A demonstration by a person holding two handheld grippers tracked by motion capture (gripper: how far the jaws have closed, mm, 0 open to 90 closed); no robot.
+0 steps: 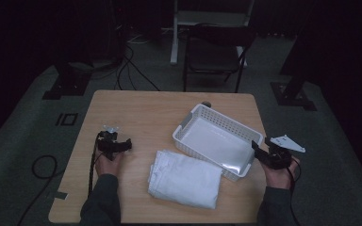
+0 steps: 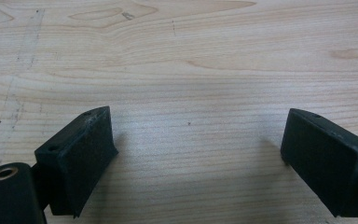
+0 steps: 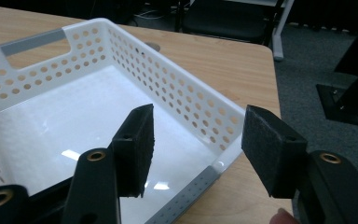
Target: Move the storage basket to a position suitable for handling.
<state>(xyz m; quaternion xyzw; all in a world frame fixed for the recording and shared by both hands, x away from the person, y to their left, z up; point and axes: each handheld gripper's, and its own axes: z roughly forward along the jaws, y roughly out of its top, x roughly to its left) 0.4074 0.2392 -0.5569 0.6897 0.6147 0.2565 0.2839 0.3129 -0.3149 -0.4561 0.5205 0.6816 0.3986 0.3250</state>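
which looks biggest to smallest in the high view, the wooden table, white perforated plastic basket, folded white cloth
1. light wooden table, clearly largest.
2. and 3. white perforated plastic basket and folded white cloth look about alike; I would not rank them.

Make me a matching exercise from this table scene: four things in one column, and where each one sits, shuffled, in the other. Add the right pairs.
Things
1. folded white cloth
2. white basket
3. left gripper
4. right gripper

Places
A. over bare wood at the table's left side
B. at the basket's near right corner, jaws astride its rim
C. flat on the table, just in front of the basket
D. on the table's right half, set at an angle, nothing inside

Pairs: 1-C, 2-D, 3-A, 4-B
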